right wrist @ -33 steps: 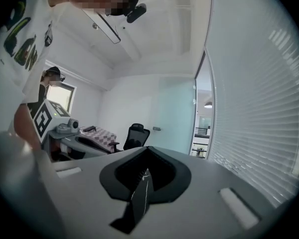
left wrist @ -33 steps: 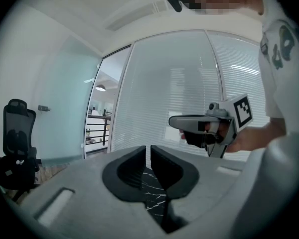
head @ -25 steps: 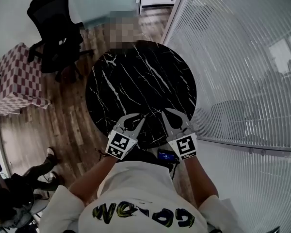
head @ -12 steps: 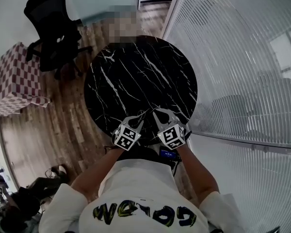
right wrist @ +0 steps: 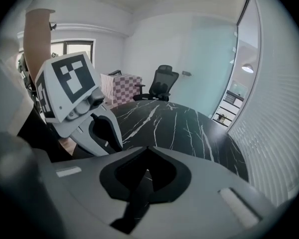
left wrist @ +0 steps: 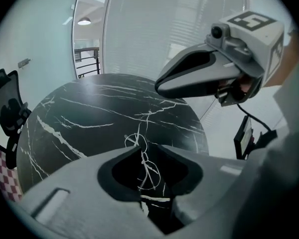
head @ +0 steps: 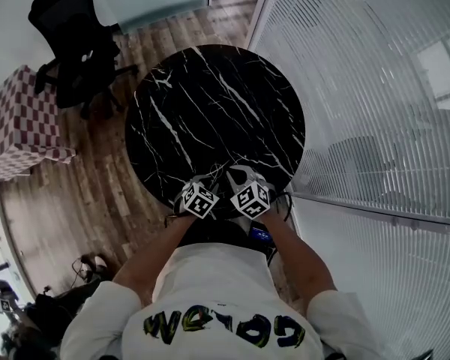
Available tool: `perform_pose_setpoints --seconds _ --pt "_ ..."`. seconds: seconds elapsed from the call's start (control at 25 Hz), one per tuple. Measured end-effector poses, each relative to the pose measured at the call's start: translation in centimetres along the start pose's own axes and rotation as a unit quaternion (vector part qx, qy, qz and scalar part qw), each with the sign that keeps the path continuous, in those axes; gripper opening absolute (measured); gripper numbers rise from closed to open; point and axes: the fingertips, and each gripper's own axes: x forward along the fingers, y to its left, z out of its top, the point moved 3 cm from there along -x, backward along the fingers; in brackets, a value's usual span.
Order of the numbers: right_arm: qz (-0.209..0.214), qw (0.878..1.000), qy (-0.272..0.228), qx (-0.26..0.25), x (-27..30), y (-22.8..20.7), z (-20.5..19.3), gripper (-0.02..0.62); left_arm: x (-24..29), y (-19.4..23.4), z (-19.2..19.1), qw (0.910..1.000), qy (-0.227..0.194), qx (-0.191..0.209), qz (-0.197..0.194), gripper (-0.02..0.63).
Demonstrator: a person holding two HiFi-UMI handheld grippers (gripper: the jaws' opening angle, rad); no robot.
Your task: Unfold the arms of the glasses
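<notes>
Both have dropped toward the table (head: 210, 111): left tongs (left wrist: 142, 147) opening above the glasses (left wrist: 145, 159), right tongs (right wrist: 148, 147) together.

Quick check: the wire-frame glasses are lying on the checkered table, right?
Wrong table: the wire-frame glasses are lying on the round black marble table, as the left gripper view shows.

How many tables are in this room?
2: a round black marble table before the person, and a checked-cloth table at the far left beside the office chair. More may be hidden.
</notes>
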Motion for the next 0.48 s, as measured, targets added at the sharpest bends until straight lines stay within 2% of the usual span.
perform_pose_setpoints --seconds 0.28,0.48 --pt "0.011 1.0 0.027 -0.005 2.0 0.9 -1.4 0.001 3.0 0.0 -1.8 0.9991 0.041 -0.005 0.003 0.097" --pt "0.019 0.999 0.044 0.0 3.1 1.3 -2.8 0.001 4.6 0.9 -2.9 0.9978 0.061 -0.005 0.027 0.097"
